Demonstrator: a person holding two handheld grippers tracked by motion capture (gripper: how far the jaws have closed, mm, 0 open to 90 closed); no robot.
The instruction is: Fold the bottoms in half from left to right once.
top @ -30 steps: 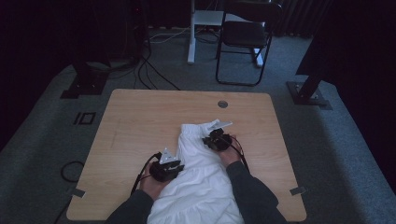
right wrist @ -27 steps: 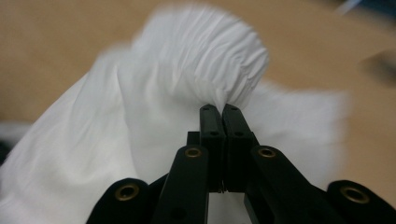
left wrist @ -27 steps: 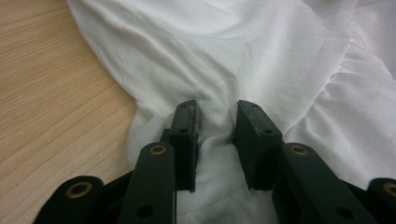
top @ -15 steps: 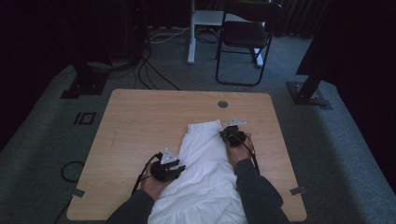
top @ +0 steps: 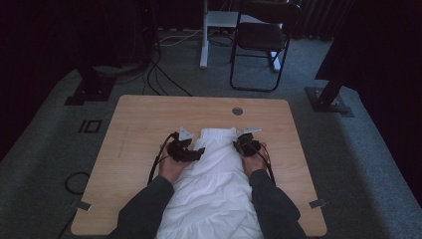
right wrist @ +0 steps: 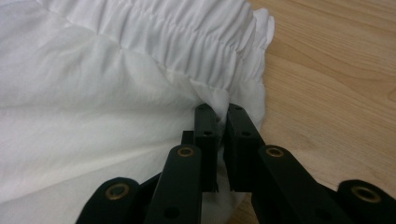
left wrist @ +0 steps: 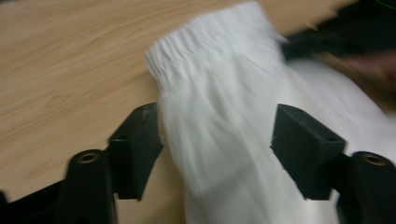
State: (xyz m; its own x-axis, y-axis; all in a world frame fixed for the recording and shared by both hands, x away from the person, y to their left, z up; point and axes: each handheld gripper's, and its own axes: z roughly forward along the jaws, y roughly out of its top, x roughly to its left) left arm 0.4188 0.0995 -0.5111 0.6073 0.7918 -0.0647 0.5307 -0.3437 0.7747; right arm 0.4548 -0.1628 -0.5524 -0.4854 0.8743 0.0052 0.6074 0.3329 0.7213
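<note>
My left tool [top: 198, 153] has travelled up the white garment [top: 214, 184] from its lower left edge to a spot just beside the gathered waistband [top: 217, 133], on the band's left. Its jaws have just been opening; in the left gripper view they stand wide apart with the cloth lying between them, pads off it. My right tool [top: 245, 144] had already slid outward along the waistband to its right corner, where it pinches the fabric edge. The waistband, bunched and slanted a second ago, now lies stretched flat and square across the table [top: 149, 119].
</note>
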